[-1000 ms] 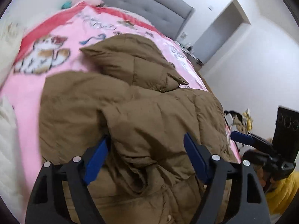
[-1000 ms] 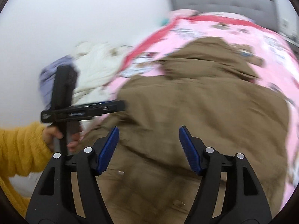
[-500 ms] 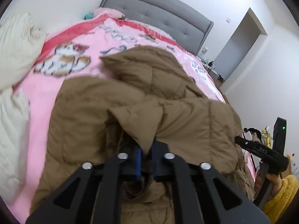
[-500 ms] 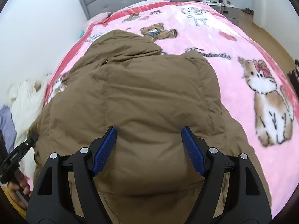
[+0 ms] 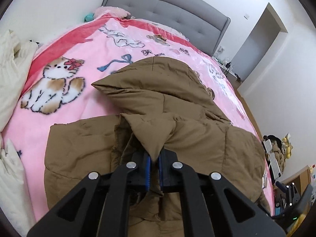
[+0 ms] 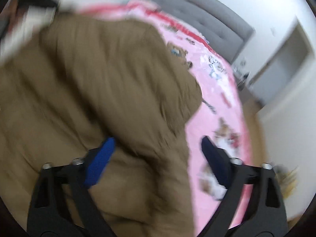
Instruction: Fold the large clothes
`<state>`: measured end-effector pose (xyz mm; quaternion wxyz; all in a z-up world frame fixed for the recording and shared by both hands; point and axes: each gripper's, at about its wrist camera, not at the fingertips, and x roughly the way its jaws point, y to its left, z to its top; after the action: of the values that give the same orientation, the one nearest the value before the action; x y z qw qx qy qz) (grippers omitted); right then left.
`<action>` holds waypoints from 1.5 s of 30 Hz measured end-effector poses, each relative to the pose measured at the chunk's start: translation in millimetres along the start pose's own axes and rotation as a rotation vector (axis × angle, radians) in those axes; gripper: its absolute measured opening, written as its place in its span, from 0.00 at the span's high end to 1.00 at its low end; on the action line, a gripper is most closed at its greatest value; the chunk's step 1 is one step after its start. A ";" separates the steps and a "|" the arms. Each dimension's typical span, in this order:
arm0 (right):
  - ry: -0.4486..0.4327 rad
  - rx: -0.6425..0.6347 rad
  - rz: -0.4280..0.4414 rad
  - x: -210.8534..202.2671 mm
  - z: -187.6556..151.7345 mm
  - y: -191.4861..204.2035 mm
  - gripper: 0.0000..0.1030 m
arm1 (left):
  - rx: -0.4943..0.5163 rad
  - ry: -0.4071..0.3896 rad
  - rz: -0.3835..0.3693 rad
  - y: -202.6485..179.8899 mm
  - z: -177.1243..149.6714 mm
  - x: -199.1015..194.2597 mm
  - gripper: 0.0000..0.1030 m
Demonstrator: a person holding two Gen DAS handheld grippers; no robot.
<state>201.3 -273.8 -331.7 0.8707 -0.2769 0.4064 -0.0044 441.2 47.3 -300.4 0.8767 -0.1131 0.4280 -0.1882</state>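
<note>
Here the left gripper (image 5: 154,174) pinches a brown coat (image 5: 197,138) fold for lifting; the blurred right gripper (image 6: 158,158) seems wide open.

My bed (image 5: 233,90) w/ pink cartoon blanket (image 5: 85,102) fills mid-frame; brown puffer coat (image 5: 197,138) lies on it, lower center; cream bedding (image 5: 11,63) at left edge.
</note>
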 end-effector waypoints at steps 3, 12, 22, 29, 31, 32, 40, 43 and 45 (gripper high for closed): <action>0.026 -0.087 -0.067 22.2 -5.1 6.3 0.46 | -0.001 0.008 0.007 3.6 -10.9 0.3 0.94; 0.001 -0.079 -0.160 34.9 9.2 -13.1 0.94 | 0.002 0.031 0.015 -15.9 -30.6 2.5 0.94; 0.237 0.277 0.029 92.6 -25.8 -74.8 0.85 | 0.017 0.101 0.010 -60.2 -55.3 39.3 0.92; 0.141 0.390 0.178 56.1 -31.8 -102.8 0.58 | 0.045 0.089 0.016 -56.1 -63.6 41.6 0.92; 0.099 0.405 0.216 21.0 -39.1 -96.9 0.50 | 0.057 0.068 0.000 -52.0 -66.2 33.3 0.91; 0.082 0.414 0.234 10.5 -38.3 -100.1 0.50 | 0.066 0.062 -0.001 -52.2 -67.4 31.3 0.91; -0.118 0.616 0.269 24.3 53.3 -128.8 0.52 | 0.067 0.092 -0.014 -42.9 -71.3 29.1 0.87; -0.069 0.622 0.329 74.0 82.6 -126.8 0.66 | 0.059 0.119 0.002 -37.3 -69.0 32.1 0.86; 0.011 0.606 0.343 104.0 95.0 -115.5 0.67 | 0.061 0.130 0.009 -33.6 -68.1 32.3 0.86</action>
<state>363.6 -350.3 -299.9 0.8993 0.0665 0.4318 0.0204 397.6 0.6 -352.6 0.8510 -0.0718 0.4785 -0.2041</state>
